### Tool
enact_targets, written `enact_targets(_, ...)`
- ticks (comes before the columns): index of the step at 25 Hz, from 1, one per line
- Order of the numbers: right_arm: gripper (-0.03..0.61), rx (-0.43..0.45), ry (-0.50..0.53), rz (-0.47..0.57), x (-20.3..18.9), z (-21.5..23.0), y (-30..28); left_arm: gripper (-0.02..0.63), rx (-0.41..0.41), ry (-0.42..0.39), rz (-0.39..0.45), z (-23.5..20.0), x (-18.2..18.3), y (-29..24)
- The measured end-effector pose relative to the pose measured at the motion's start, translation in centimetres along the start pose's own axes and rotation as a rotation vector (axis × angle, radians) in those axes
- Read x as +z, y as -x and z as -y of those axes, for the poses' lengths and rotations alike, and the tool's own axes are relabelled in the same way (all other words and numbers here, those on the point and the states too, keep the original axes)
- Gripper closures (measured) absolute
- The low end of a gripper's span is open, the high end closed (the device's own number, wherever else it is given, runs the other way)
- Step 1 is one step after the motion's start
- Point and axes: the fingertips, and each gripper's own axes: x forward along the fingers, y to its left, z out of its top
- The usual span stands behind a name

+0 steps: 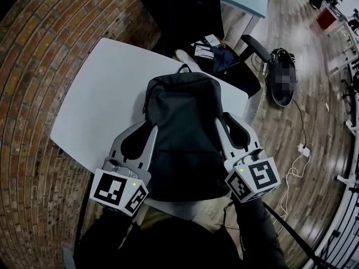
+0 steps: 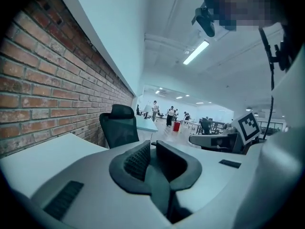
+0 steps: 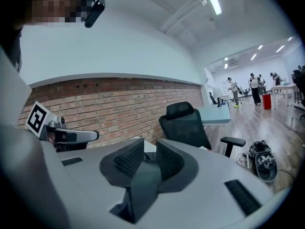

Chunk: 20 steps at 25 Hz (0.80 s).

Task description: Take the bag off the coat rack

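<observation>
Head view with both gripper views. One brick wall [image 1: 33, 66] runs to the left of the left gripper [image 2: 152, 150]. One white table [image 1: 101, 94] lies below and ahead of both tools. One dark bag [image 1: 182, 133], a backpack, hangs upright between the two grippers with its top handle pointing away from them, over the table's near edge. One black office chair [image 1: 179, 10] stands beyond the table, straight ahead of the jaws.

Two grippers, one on each flank of the bag. The left gripper's jaws stand narrow, pads pressed on one grey strap [image 2: 159, 190] that drops from between them. The right gripper [image 3: 148, 149] is likewise narrow, clamped on a second grey strap [image 3: 140, 185]. Two straps in all, one per tool.

Two marker cubes, one at the rear of each gripper: left cube [image 1: 119, 190], right cube [image 1: 253, 179].
</observation>
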Motion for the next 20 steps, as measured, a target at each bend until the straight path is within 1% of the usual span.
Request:
enact_targets(1, 0.514, 0.008, 0.001, 0.011, 0.4, -0.5, 0.5, 0.574, -0.001, -0.003, 0.012, 0.5, 0.4, 0.5)
enact_targets(2, 0.536, 0.017, 0.003, 0.021, 0.8, -1.0, 1.1, 0.585, -0.003, -0.007, 0.024, 0.9, 0.8, 0.9)
enact_targets(3, 0.547, 0.026, 0.005, 0.03, 1.2, -1.6, 1.6, 0.603, -0.004, -0.011, 0.035, 1.4, 1.2, 1.4)
enact_targets(5, 0.558, 0.038, 0.013, 0.046, 1.8, -2.6, 2.8, 0.604, -0.008, -0.02, 0.053, 2.5, 1.8, 2.4)
enact_targets(11, 0.561, 0.069, 0.047, 0.109, 4.0, -5.2, 5.8, 0.603, -0.003, -0.071, 0.112, 5.3, 3.8, 5.1)
enact_targets(16, 0.571, 0.093, 0.076, 0.129, 4.5, -7.1, 8.1, 0.603, 0.014, -0.085, 0.16, 6.7, 4.7, 6.9)
enact_targets(20, 0.571, 0.105, 0.073, 0.154, 4.8, -7.7, 9.8, 0.604, 0.011, -0.097, 0.179, 8.1, 5.2, 7.8)
